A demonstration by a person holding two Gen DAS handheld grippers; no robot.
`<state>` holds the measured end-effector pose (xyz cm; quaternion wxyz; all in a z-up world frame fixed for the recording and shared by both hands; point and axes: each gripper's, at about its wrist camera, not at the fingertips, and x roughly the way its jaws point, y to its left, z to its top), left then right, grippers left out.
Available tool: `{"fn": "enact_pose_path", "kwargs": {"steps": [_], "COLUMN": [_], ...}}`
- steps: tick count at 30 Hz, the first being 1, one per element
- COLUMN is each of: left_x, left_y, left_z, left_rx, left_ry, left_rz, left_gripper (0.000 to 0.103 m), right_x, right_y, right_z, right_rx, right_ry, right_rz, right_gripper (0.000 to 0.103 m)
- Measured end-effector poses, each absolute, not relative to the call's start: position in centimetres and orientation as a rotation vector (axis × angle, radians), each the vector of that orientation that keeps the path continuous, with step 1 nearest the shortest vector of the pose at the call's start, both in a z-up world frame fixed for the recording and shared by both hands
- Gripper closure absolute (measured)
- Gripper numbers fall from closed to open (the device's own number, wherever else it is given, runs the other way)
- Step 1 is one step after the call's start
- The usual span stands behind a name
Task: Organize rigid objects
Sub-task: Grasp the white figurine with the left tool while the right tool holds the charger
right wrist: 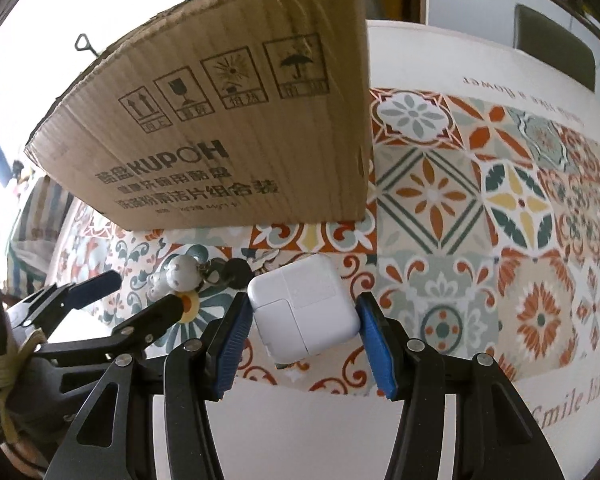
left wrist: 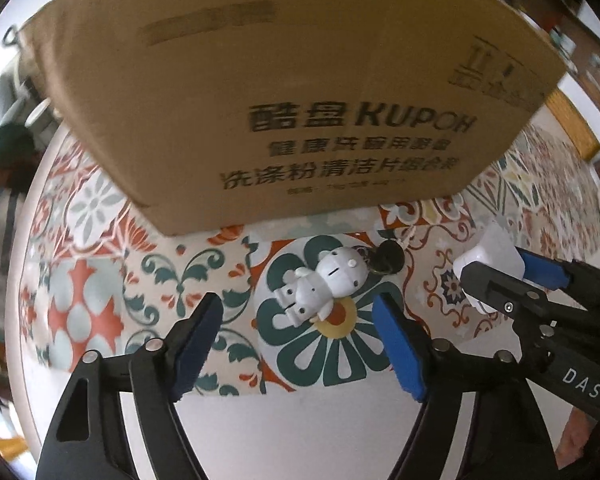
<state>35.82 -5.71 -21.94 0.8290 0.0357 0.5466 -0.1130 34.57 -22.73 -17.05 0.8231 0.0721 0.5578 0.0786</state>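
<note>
A white robot figurine keychain (left wrist: 325,285) lies on the patterned tablecloth (left wrist: 100,280), with dark keys (left wrist: 389,261) on its ring. My left gripper (left wrist: 300,330) is open and empty, its blue pads on either side of the figurine, just short of it. My right gripper (right wrist: 302,330) is shut on a white power adapter (right wrist: 302,314); it also shows in the left wrist view (left wrist: 490,256). The figurine also shows in the right wrist view (right wrist: 178,276), left of the adapter. A brown cardboard box (left wrist: 284,92) stands just behind both objects.
The box also shows in the right wrist view (right wrist: 228,132), its corner above the adapter. The tablecloth (right wrist: 480,220) runs on to the right of the box. A dark chair back (right wrist: 554,46) stands at the table's far side.
</note>
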Motion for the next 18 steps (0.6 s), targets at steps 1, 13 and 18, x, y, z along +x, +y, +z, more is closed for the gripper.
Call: {"fn": "enact_pose_path", "kwargs": {"steps": [1, 13, 18], "left_x": [36.0, 37.2, 37.6], "left_y": [-6.0, -9.3, -10.6], "left_z": [-22.0, -23.7, -24.1], "left_rx": [0.098, 0.227, 0.201], "left_ry": [1.157, 1.113, 1.098], "left_rz": [-0.253, -0.371, -0.398], "left_gripper": [0.03, 0.054, 0.065], "right_x": [34.7, 34.3, 34.2], "right_y": [-23.1, -24.3, -24.4], "right_z": [-17.1, -18.2, -18.6], "right_rx": [0.159, 0.24, 0.265], "right_ry": [1.189, 1.207, 1.21], "right_rz": [0.164, 0.084, 0.072], "right_gripper": [0.049, 0.049, 0.049]}}
